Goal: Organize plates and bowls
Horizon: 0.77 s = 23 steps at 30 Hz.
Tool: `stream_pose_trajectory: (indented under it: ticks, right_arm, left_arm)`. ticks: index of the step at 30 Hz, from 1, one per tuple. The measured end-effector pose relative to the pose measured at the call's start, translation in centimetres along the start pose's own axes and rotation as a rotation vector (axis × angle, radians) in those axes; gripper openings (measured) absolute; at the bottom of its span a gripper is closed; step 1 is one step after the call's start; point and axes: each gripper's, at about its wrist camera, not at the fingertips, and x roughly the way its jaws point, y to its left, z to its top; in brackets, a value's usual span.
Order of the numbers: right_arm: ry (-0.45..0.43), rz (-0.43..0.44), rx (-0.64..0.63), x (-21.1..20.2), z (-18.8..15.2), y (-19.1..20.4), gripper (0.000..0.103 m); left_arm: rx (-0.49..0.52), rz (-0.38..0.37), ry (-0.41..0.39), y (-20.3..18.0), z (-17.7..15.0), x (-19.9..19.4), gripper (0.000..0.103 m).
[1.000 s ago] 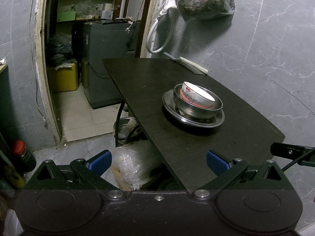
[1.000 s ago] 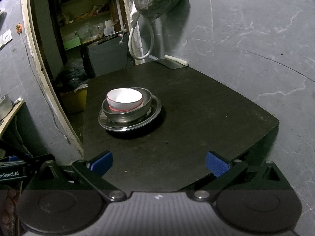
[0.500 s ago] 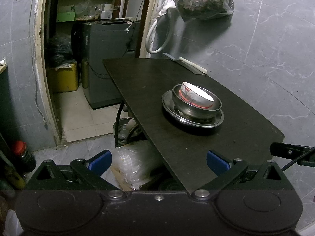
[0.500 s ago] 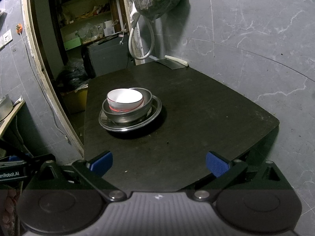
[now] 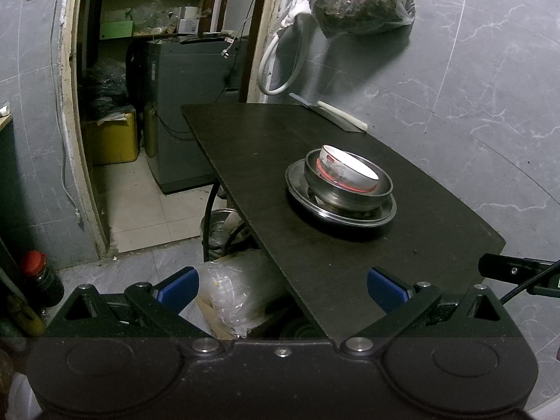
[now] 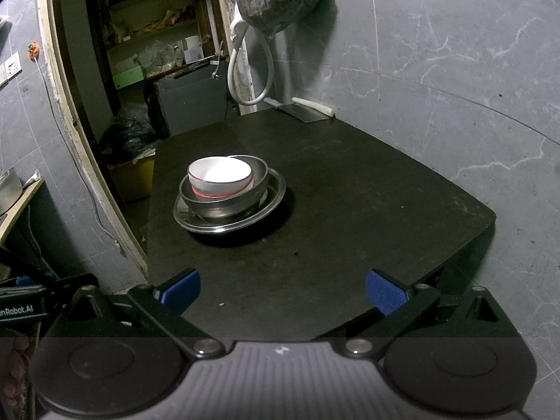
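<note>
Dim grey-tiled kitchen corner, dark matte tabletop (image 6: 350, 189) against the wall, a white-handled cleaver (image 6: 308, 110) at its far edge. Near the left side of it, nested in one stack: small white ceramic bowl with a red band (image 6: 219, 175) inside a wider stainless steel bowl (image 6: 245, 199) on a shallow round steel plate (image 6: 273, 192). Left tongs (image 5: 281, 285) and right tongs (image 6: 283, 288) both spread wide, empty, well short of the stack; ceramic likely fragile and slick, steel light and stiff, best pinched at the rim.

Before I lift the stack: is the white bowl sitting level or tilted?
Tilted. The white bowl leans against one side of the steel bowl, its rim raised on that side; it is off-centre.
</note>
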Motion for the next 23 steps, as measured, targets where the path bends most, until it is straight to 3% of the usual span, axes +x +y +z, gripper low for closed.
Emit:
stream_pose_trajectory:
  ticks: [23]
  right_arm:
    - [0.007, 0.002, 0.002, 0.27, 0.13, -0.58, 0.103]
  left_arm:
    - [0.051, -0.054, 0.027, -0.63, 0.23, 0.72, 0.102]
